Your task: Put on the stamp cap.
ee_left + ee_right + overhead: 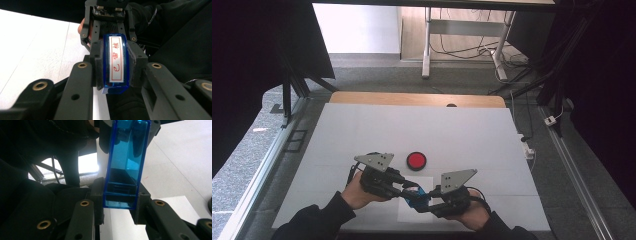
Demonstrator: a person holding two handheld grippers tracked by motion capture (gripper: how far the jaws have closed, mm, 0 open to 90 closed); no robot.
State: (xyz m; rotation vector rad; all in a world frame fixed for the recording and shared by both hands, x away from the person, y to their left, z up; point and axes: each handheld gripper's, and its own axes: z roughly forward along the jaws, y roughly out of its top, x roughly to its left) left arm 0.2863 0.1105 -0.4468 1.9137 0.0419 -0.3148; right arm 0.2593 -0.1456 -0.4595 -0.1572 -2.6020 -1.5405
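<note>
- Overhead, we hold the translucent blue plastic stamp box between our left gripper and right gripper, above a white paper sheet near the near edge of the white table. A round red button in a black ring sits just beyond; the far half lies open.
- Along the left gripper view, our jaws clamp the box by its long sides, its white label with red characters facing us; the right gripper grips its far end.
- Along the right gripper view, our jaws pinch the box's near end, with bare tabletop to the right.
</note>
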